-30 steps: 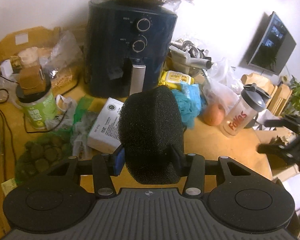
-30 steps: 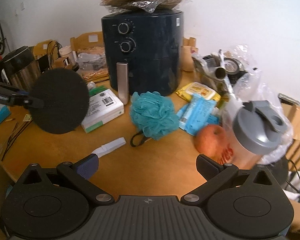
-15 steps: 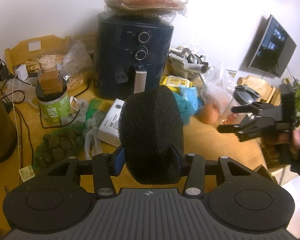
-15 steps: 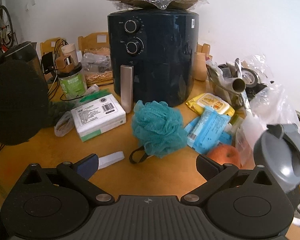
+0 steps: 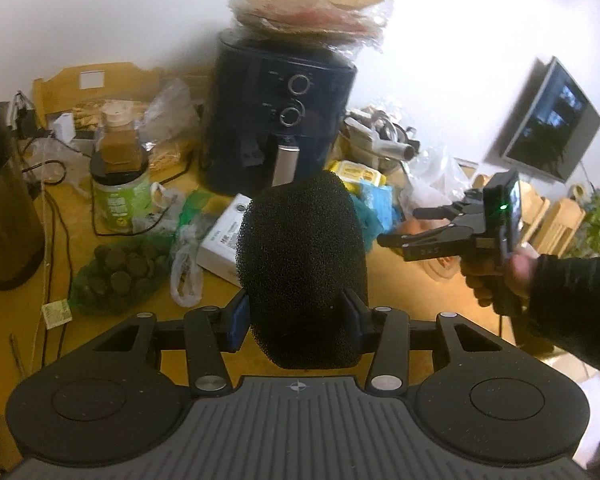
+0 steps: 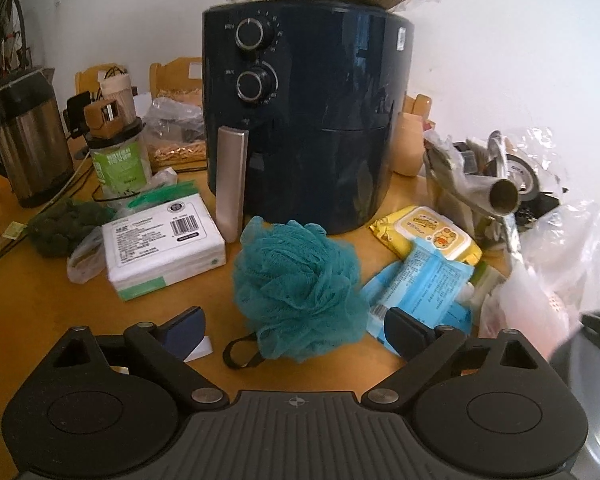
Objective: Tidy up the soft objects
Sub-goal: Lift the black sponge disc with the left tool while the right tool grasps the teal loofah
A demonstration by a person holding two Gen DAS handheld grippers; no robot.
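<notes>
My left gripper [image 5: 296, 316] is clamped on the black sponge [image 5: 302, 268]; both pads press its lower sides and the foam bulges up toward 12 o'clock, covering the centre of the left wrist view. It hangs above the wooden table [image 5: 400, 280], not touching it (as far as I can tell).

My right gripper [image 6: 294, 326] has its fingers spread wide w/ nothing between the pads. The teal bath pouf [image 6: 300, 292] lies on the table right at 12 o'clock of that claw, in the gap between the two fingertips but a bit ahead of them; its black loop [image 6: 240, 352] trails toward 7 o'clock. No contact that I can see.

In the left wrist view the right gripper [image 5: 424, 226] shows at 3 o'clock of the sponge, held in my hand [image 5: 496, 276], fingers apart and pointing left toward the clutter.

Around the pouf, right wrist view:
- air fryer [image 6: 308, 120] directly behind, at 12 o'clock, just beside it
- white tissue pack [image 6: 162, 246] at 9 o'clock, near
- blue wipes packet [image 6: 424, 284] at 3 o'clock, just beside, w/ a yellow wipes pack [image 6: 428, 232] behind at 2
- green-label jar [image 6: 120, 160] and steel kettle [image 6: 30, 136] further out at 10 o'clock
</notes>
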